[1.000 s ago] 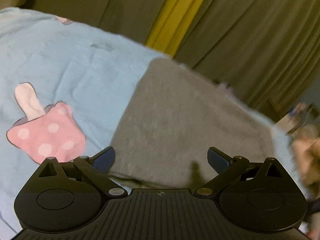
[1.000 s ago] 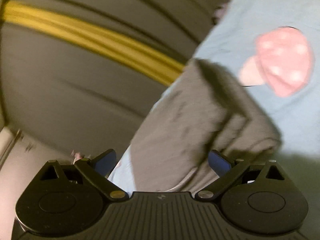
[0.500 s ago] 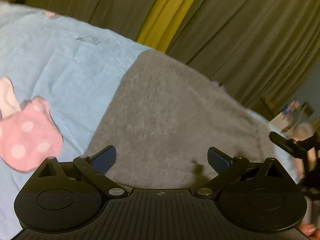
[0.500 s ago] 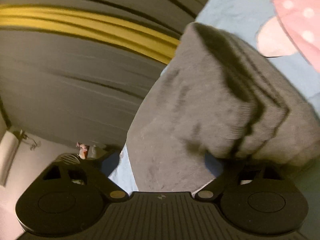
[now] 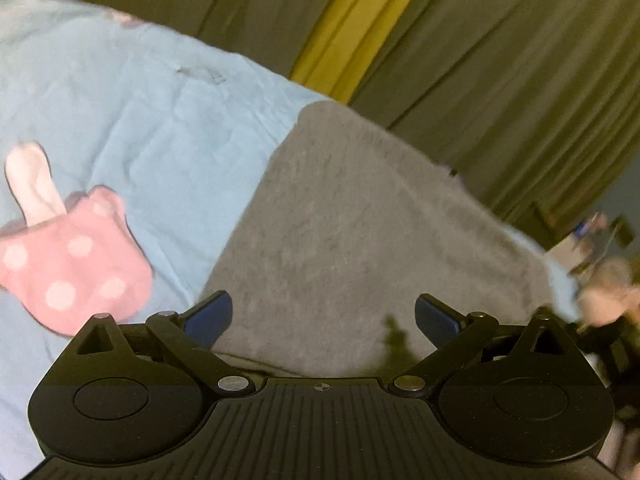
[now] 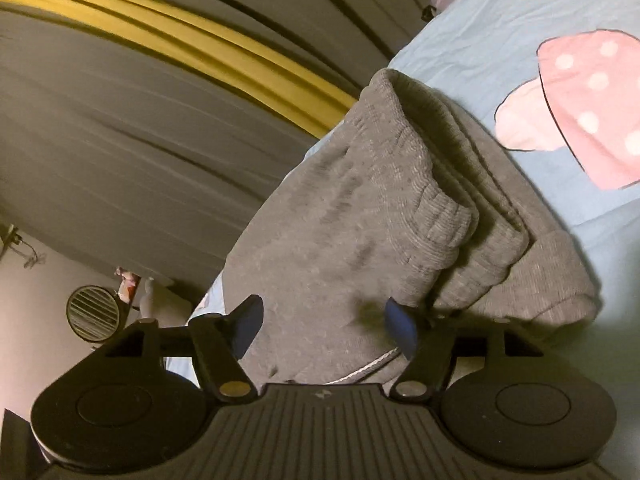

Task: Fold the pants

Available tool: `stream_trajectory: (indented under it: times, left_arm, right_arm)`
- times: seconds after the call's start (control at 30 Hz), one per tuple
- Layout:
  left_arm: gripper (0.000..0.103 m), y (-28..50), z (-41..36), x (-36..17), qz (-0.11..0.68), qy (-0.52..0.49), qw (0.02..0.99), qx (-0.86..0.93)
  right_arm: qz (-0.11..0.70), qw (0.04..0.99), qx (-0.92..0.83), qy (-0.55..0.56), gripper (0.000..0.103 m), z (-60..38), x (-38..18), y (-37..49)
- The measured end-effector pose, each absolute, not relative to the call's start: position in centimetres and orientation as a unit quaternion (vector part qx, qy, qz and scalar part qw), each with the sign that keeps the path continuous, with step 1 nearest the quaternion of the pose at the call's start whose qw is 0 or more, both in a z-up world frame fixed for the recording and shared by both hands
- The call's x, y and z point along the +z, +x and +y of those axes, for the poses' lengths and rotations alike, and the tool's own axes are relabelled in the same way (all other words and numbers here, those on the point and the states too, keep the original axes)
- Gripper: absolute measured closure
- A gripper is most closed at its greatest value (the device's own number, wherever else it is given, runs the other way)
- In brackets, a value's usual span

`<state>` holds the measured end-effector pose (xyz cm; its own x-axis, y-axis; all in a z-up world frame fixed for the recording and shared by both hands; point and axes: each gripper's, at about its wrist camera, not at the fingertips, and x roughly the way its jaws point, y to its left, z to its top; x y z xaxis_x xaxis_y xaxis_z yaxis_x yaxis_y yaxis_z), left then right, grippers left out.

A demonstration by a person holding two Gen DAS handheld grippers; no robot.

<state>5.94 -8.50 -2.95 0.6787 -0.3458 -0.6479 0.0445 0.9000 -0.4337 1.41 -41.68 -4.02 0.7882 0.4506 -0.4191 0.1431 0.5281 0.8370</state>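
Note:
Folded grey pants lie on a light blue bedsheet. My left gripper is open and hovers over the pants' near edge, its blue pads clear of the cloth. In the right wrist view the pants show stacked layers, with ribbed cuffs on top. My right gripper, rolled on its side, has its jaws closing around the near end of the stack. Grey cloth fills the gap between its fingers, and the right pad is tucked under the cuff fold. No firm pinch shows.
A pink spotted mushroom print marks the sheet left of the pants. Olive curtains with a yellow stripe hang behind the bed. A person's hand shows blurred at the right edge. A round vent sits on the wall.
My right gripper has moved in onto the pants' end and its jaws have narrowed around the cloth. The left gripper's view shifted slightly; its jaws stayed open.

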Motion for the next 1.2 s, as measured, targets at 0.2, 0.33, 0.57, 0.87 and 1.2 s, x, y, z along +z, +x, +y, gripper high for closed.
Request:
stream_trajectory:
  times: [0.2, 0.33, 0.57, 0.87, 1.2]
  left_arm:
    - [0.000, 5.7, -7.5, -3.7, 0.414, -0.141, 0.899, -0.038]
    - [0.000, 4.3, -7.3, -2.8, 0.425, -0.112, 0.898, -0.019]
    - [0.000, 0.3, -12.3, -3.5, 0.487, 0.096, 0.867, -0.035]
    - [0.000, -2.3, -11.7, 0.0, 0.491, 0.070, 0.868, -0.028]
    - [0.000, -2.5, -11.4, 3.4, 0.471, 0.076, 0.875, -0.080]
  right_arm:
    - [0.308, 0.814, 0.064, 0.489, 0.046, -43.8, -3.7, -1.3]
    - [0.322, 0.871, -0.023, 0.370, 0.005, -42.4, -1.7, -4.1]
    - [0.480, 0.826, -0.038, 0.294, 0.004, -37.5, -1.8, -5.4]
    - [0.451, 0.875, -0.093, 0.148, 0.004, -32.5, 1.7, -8.8]
    - [0.411, 0.903, -0.079, 0.091, 0.004, -30.4, 2.9, -8.1]
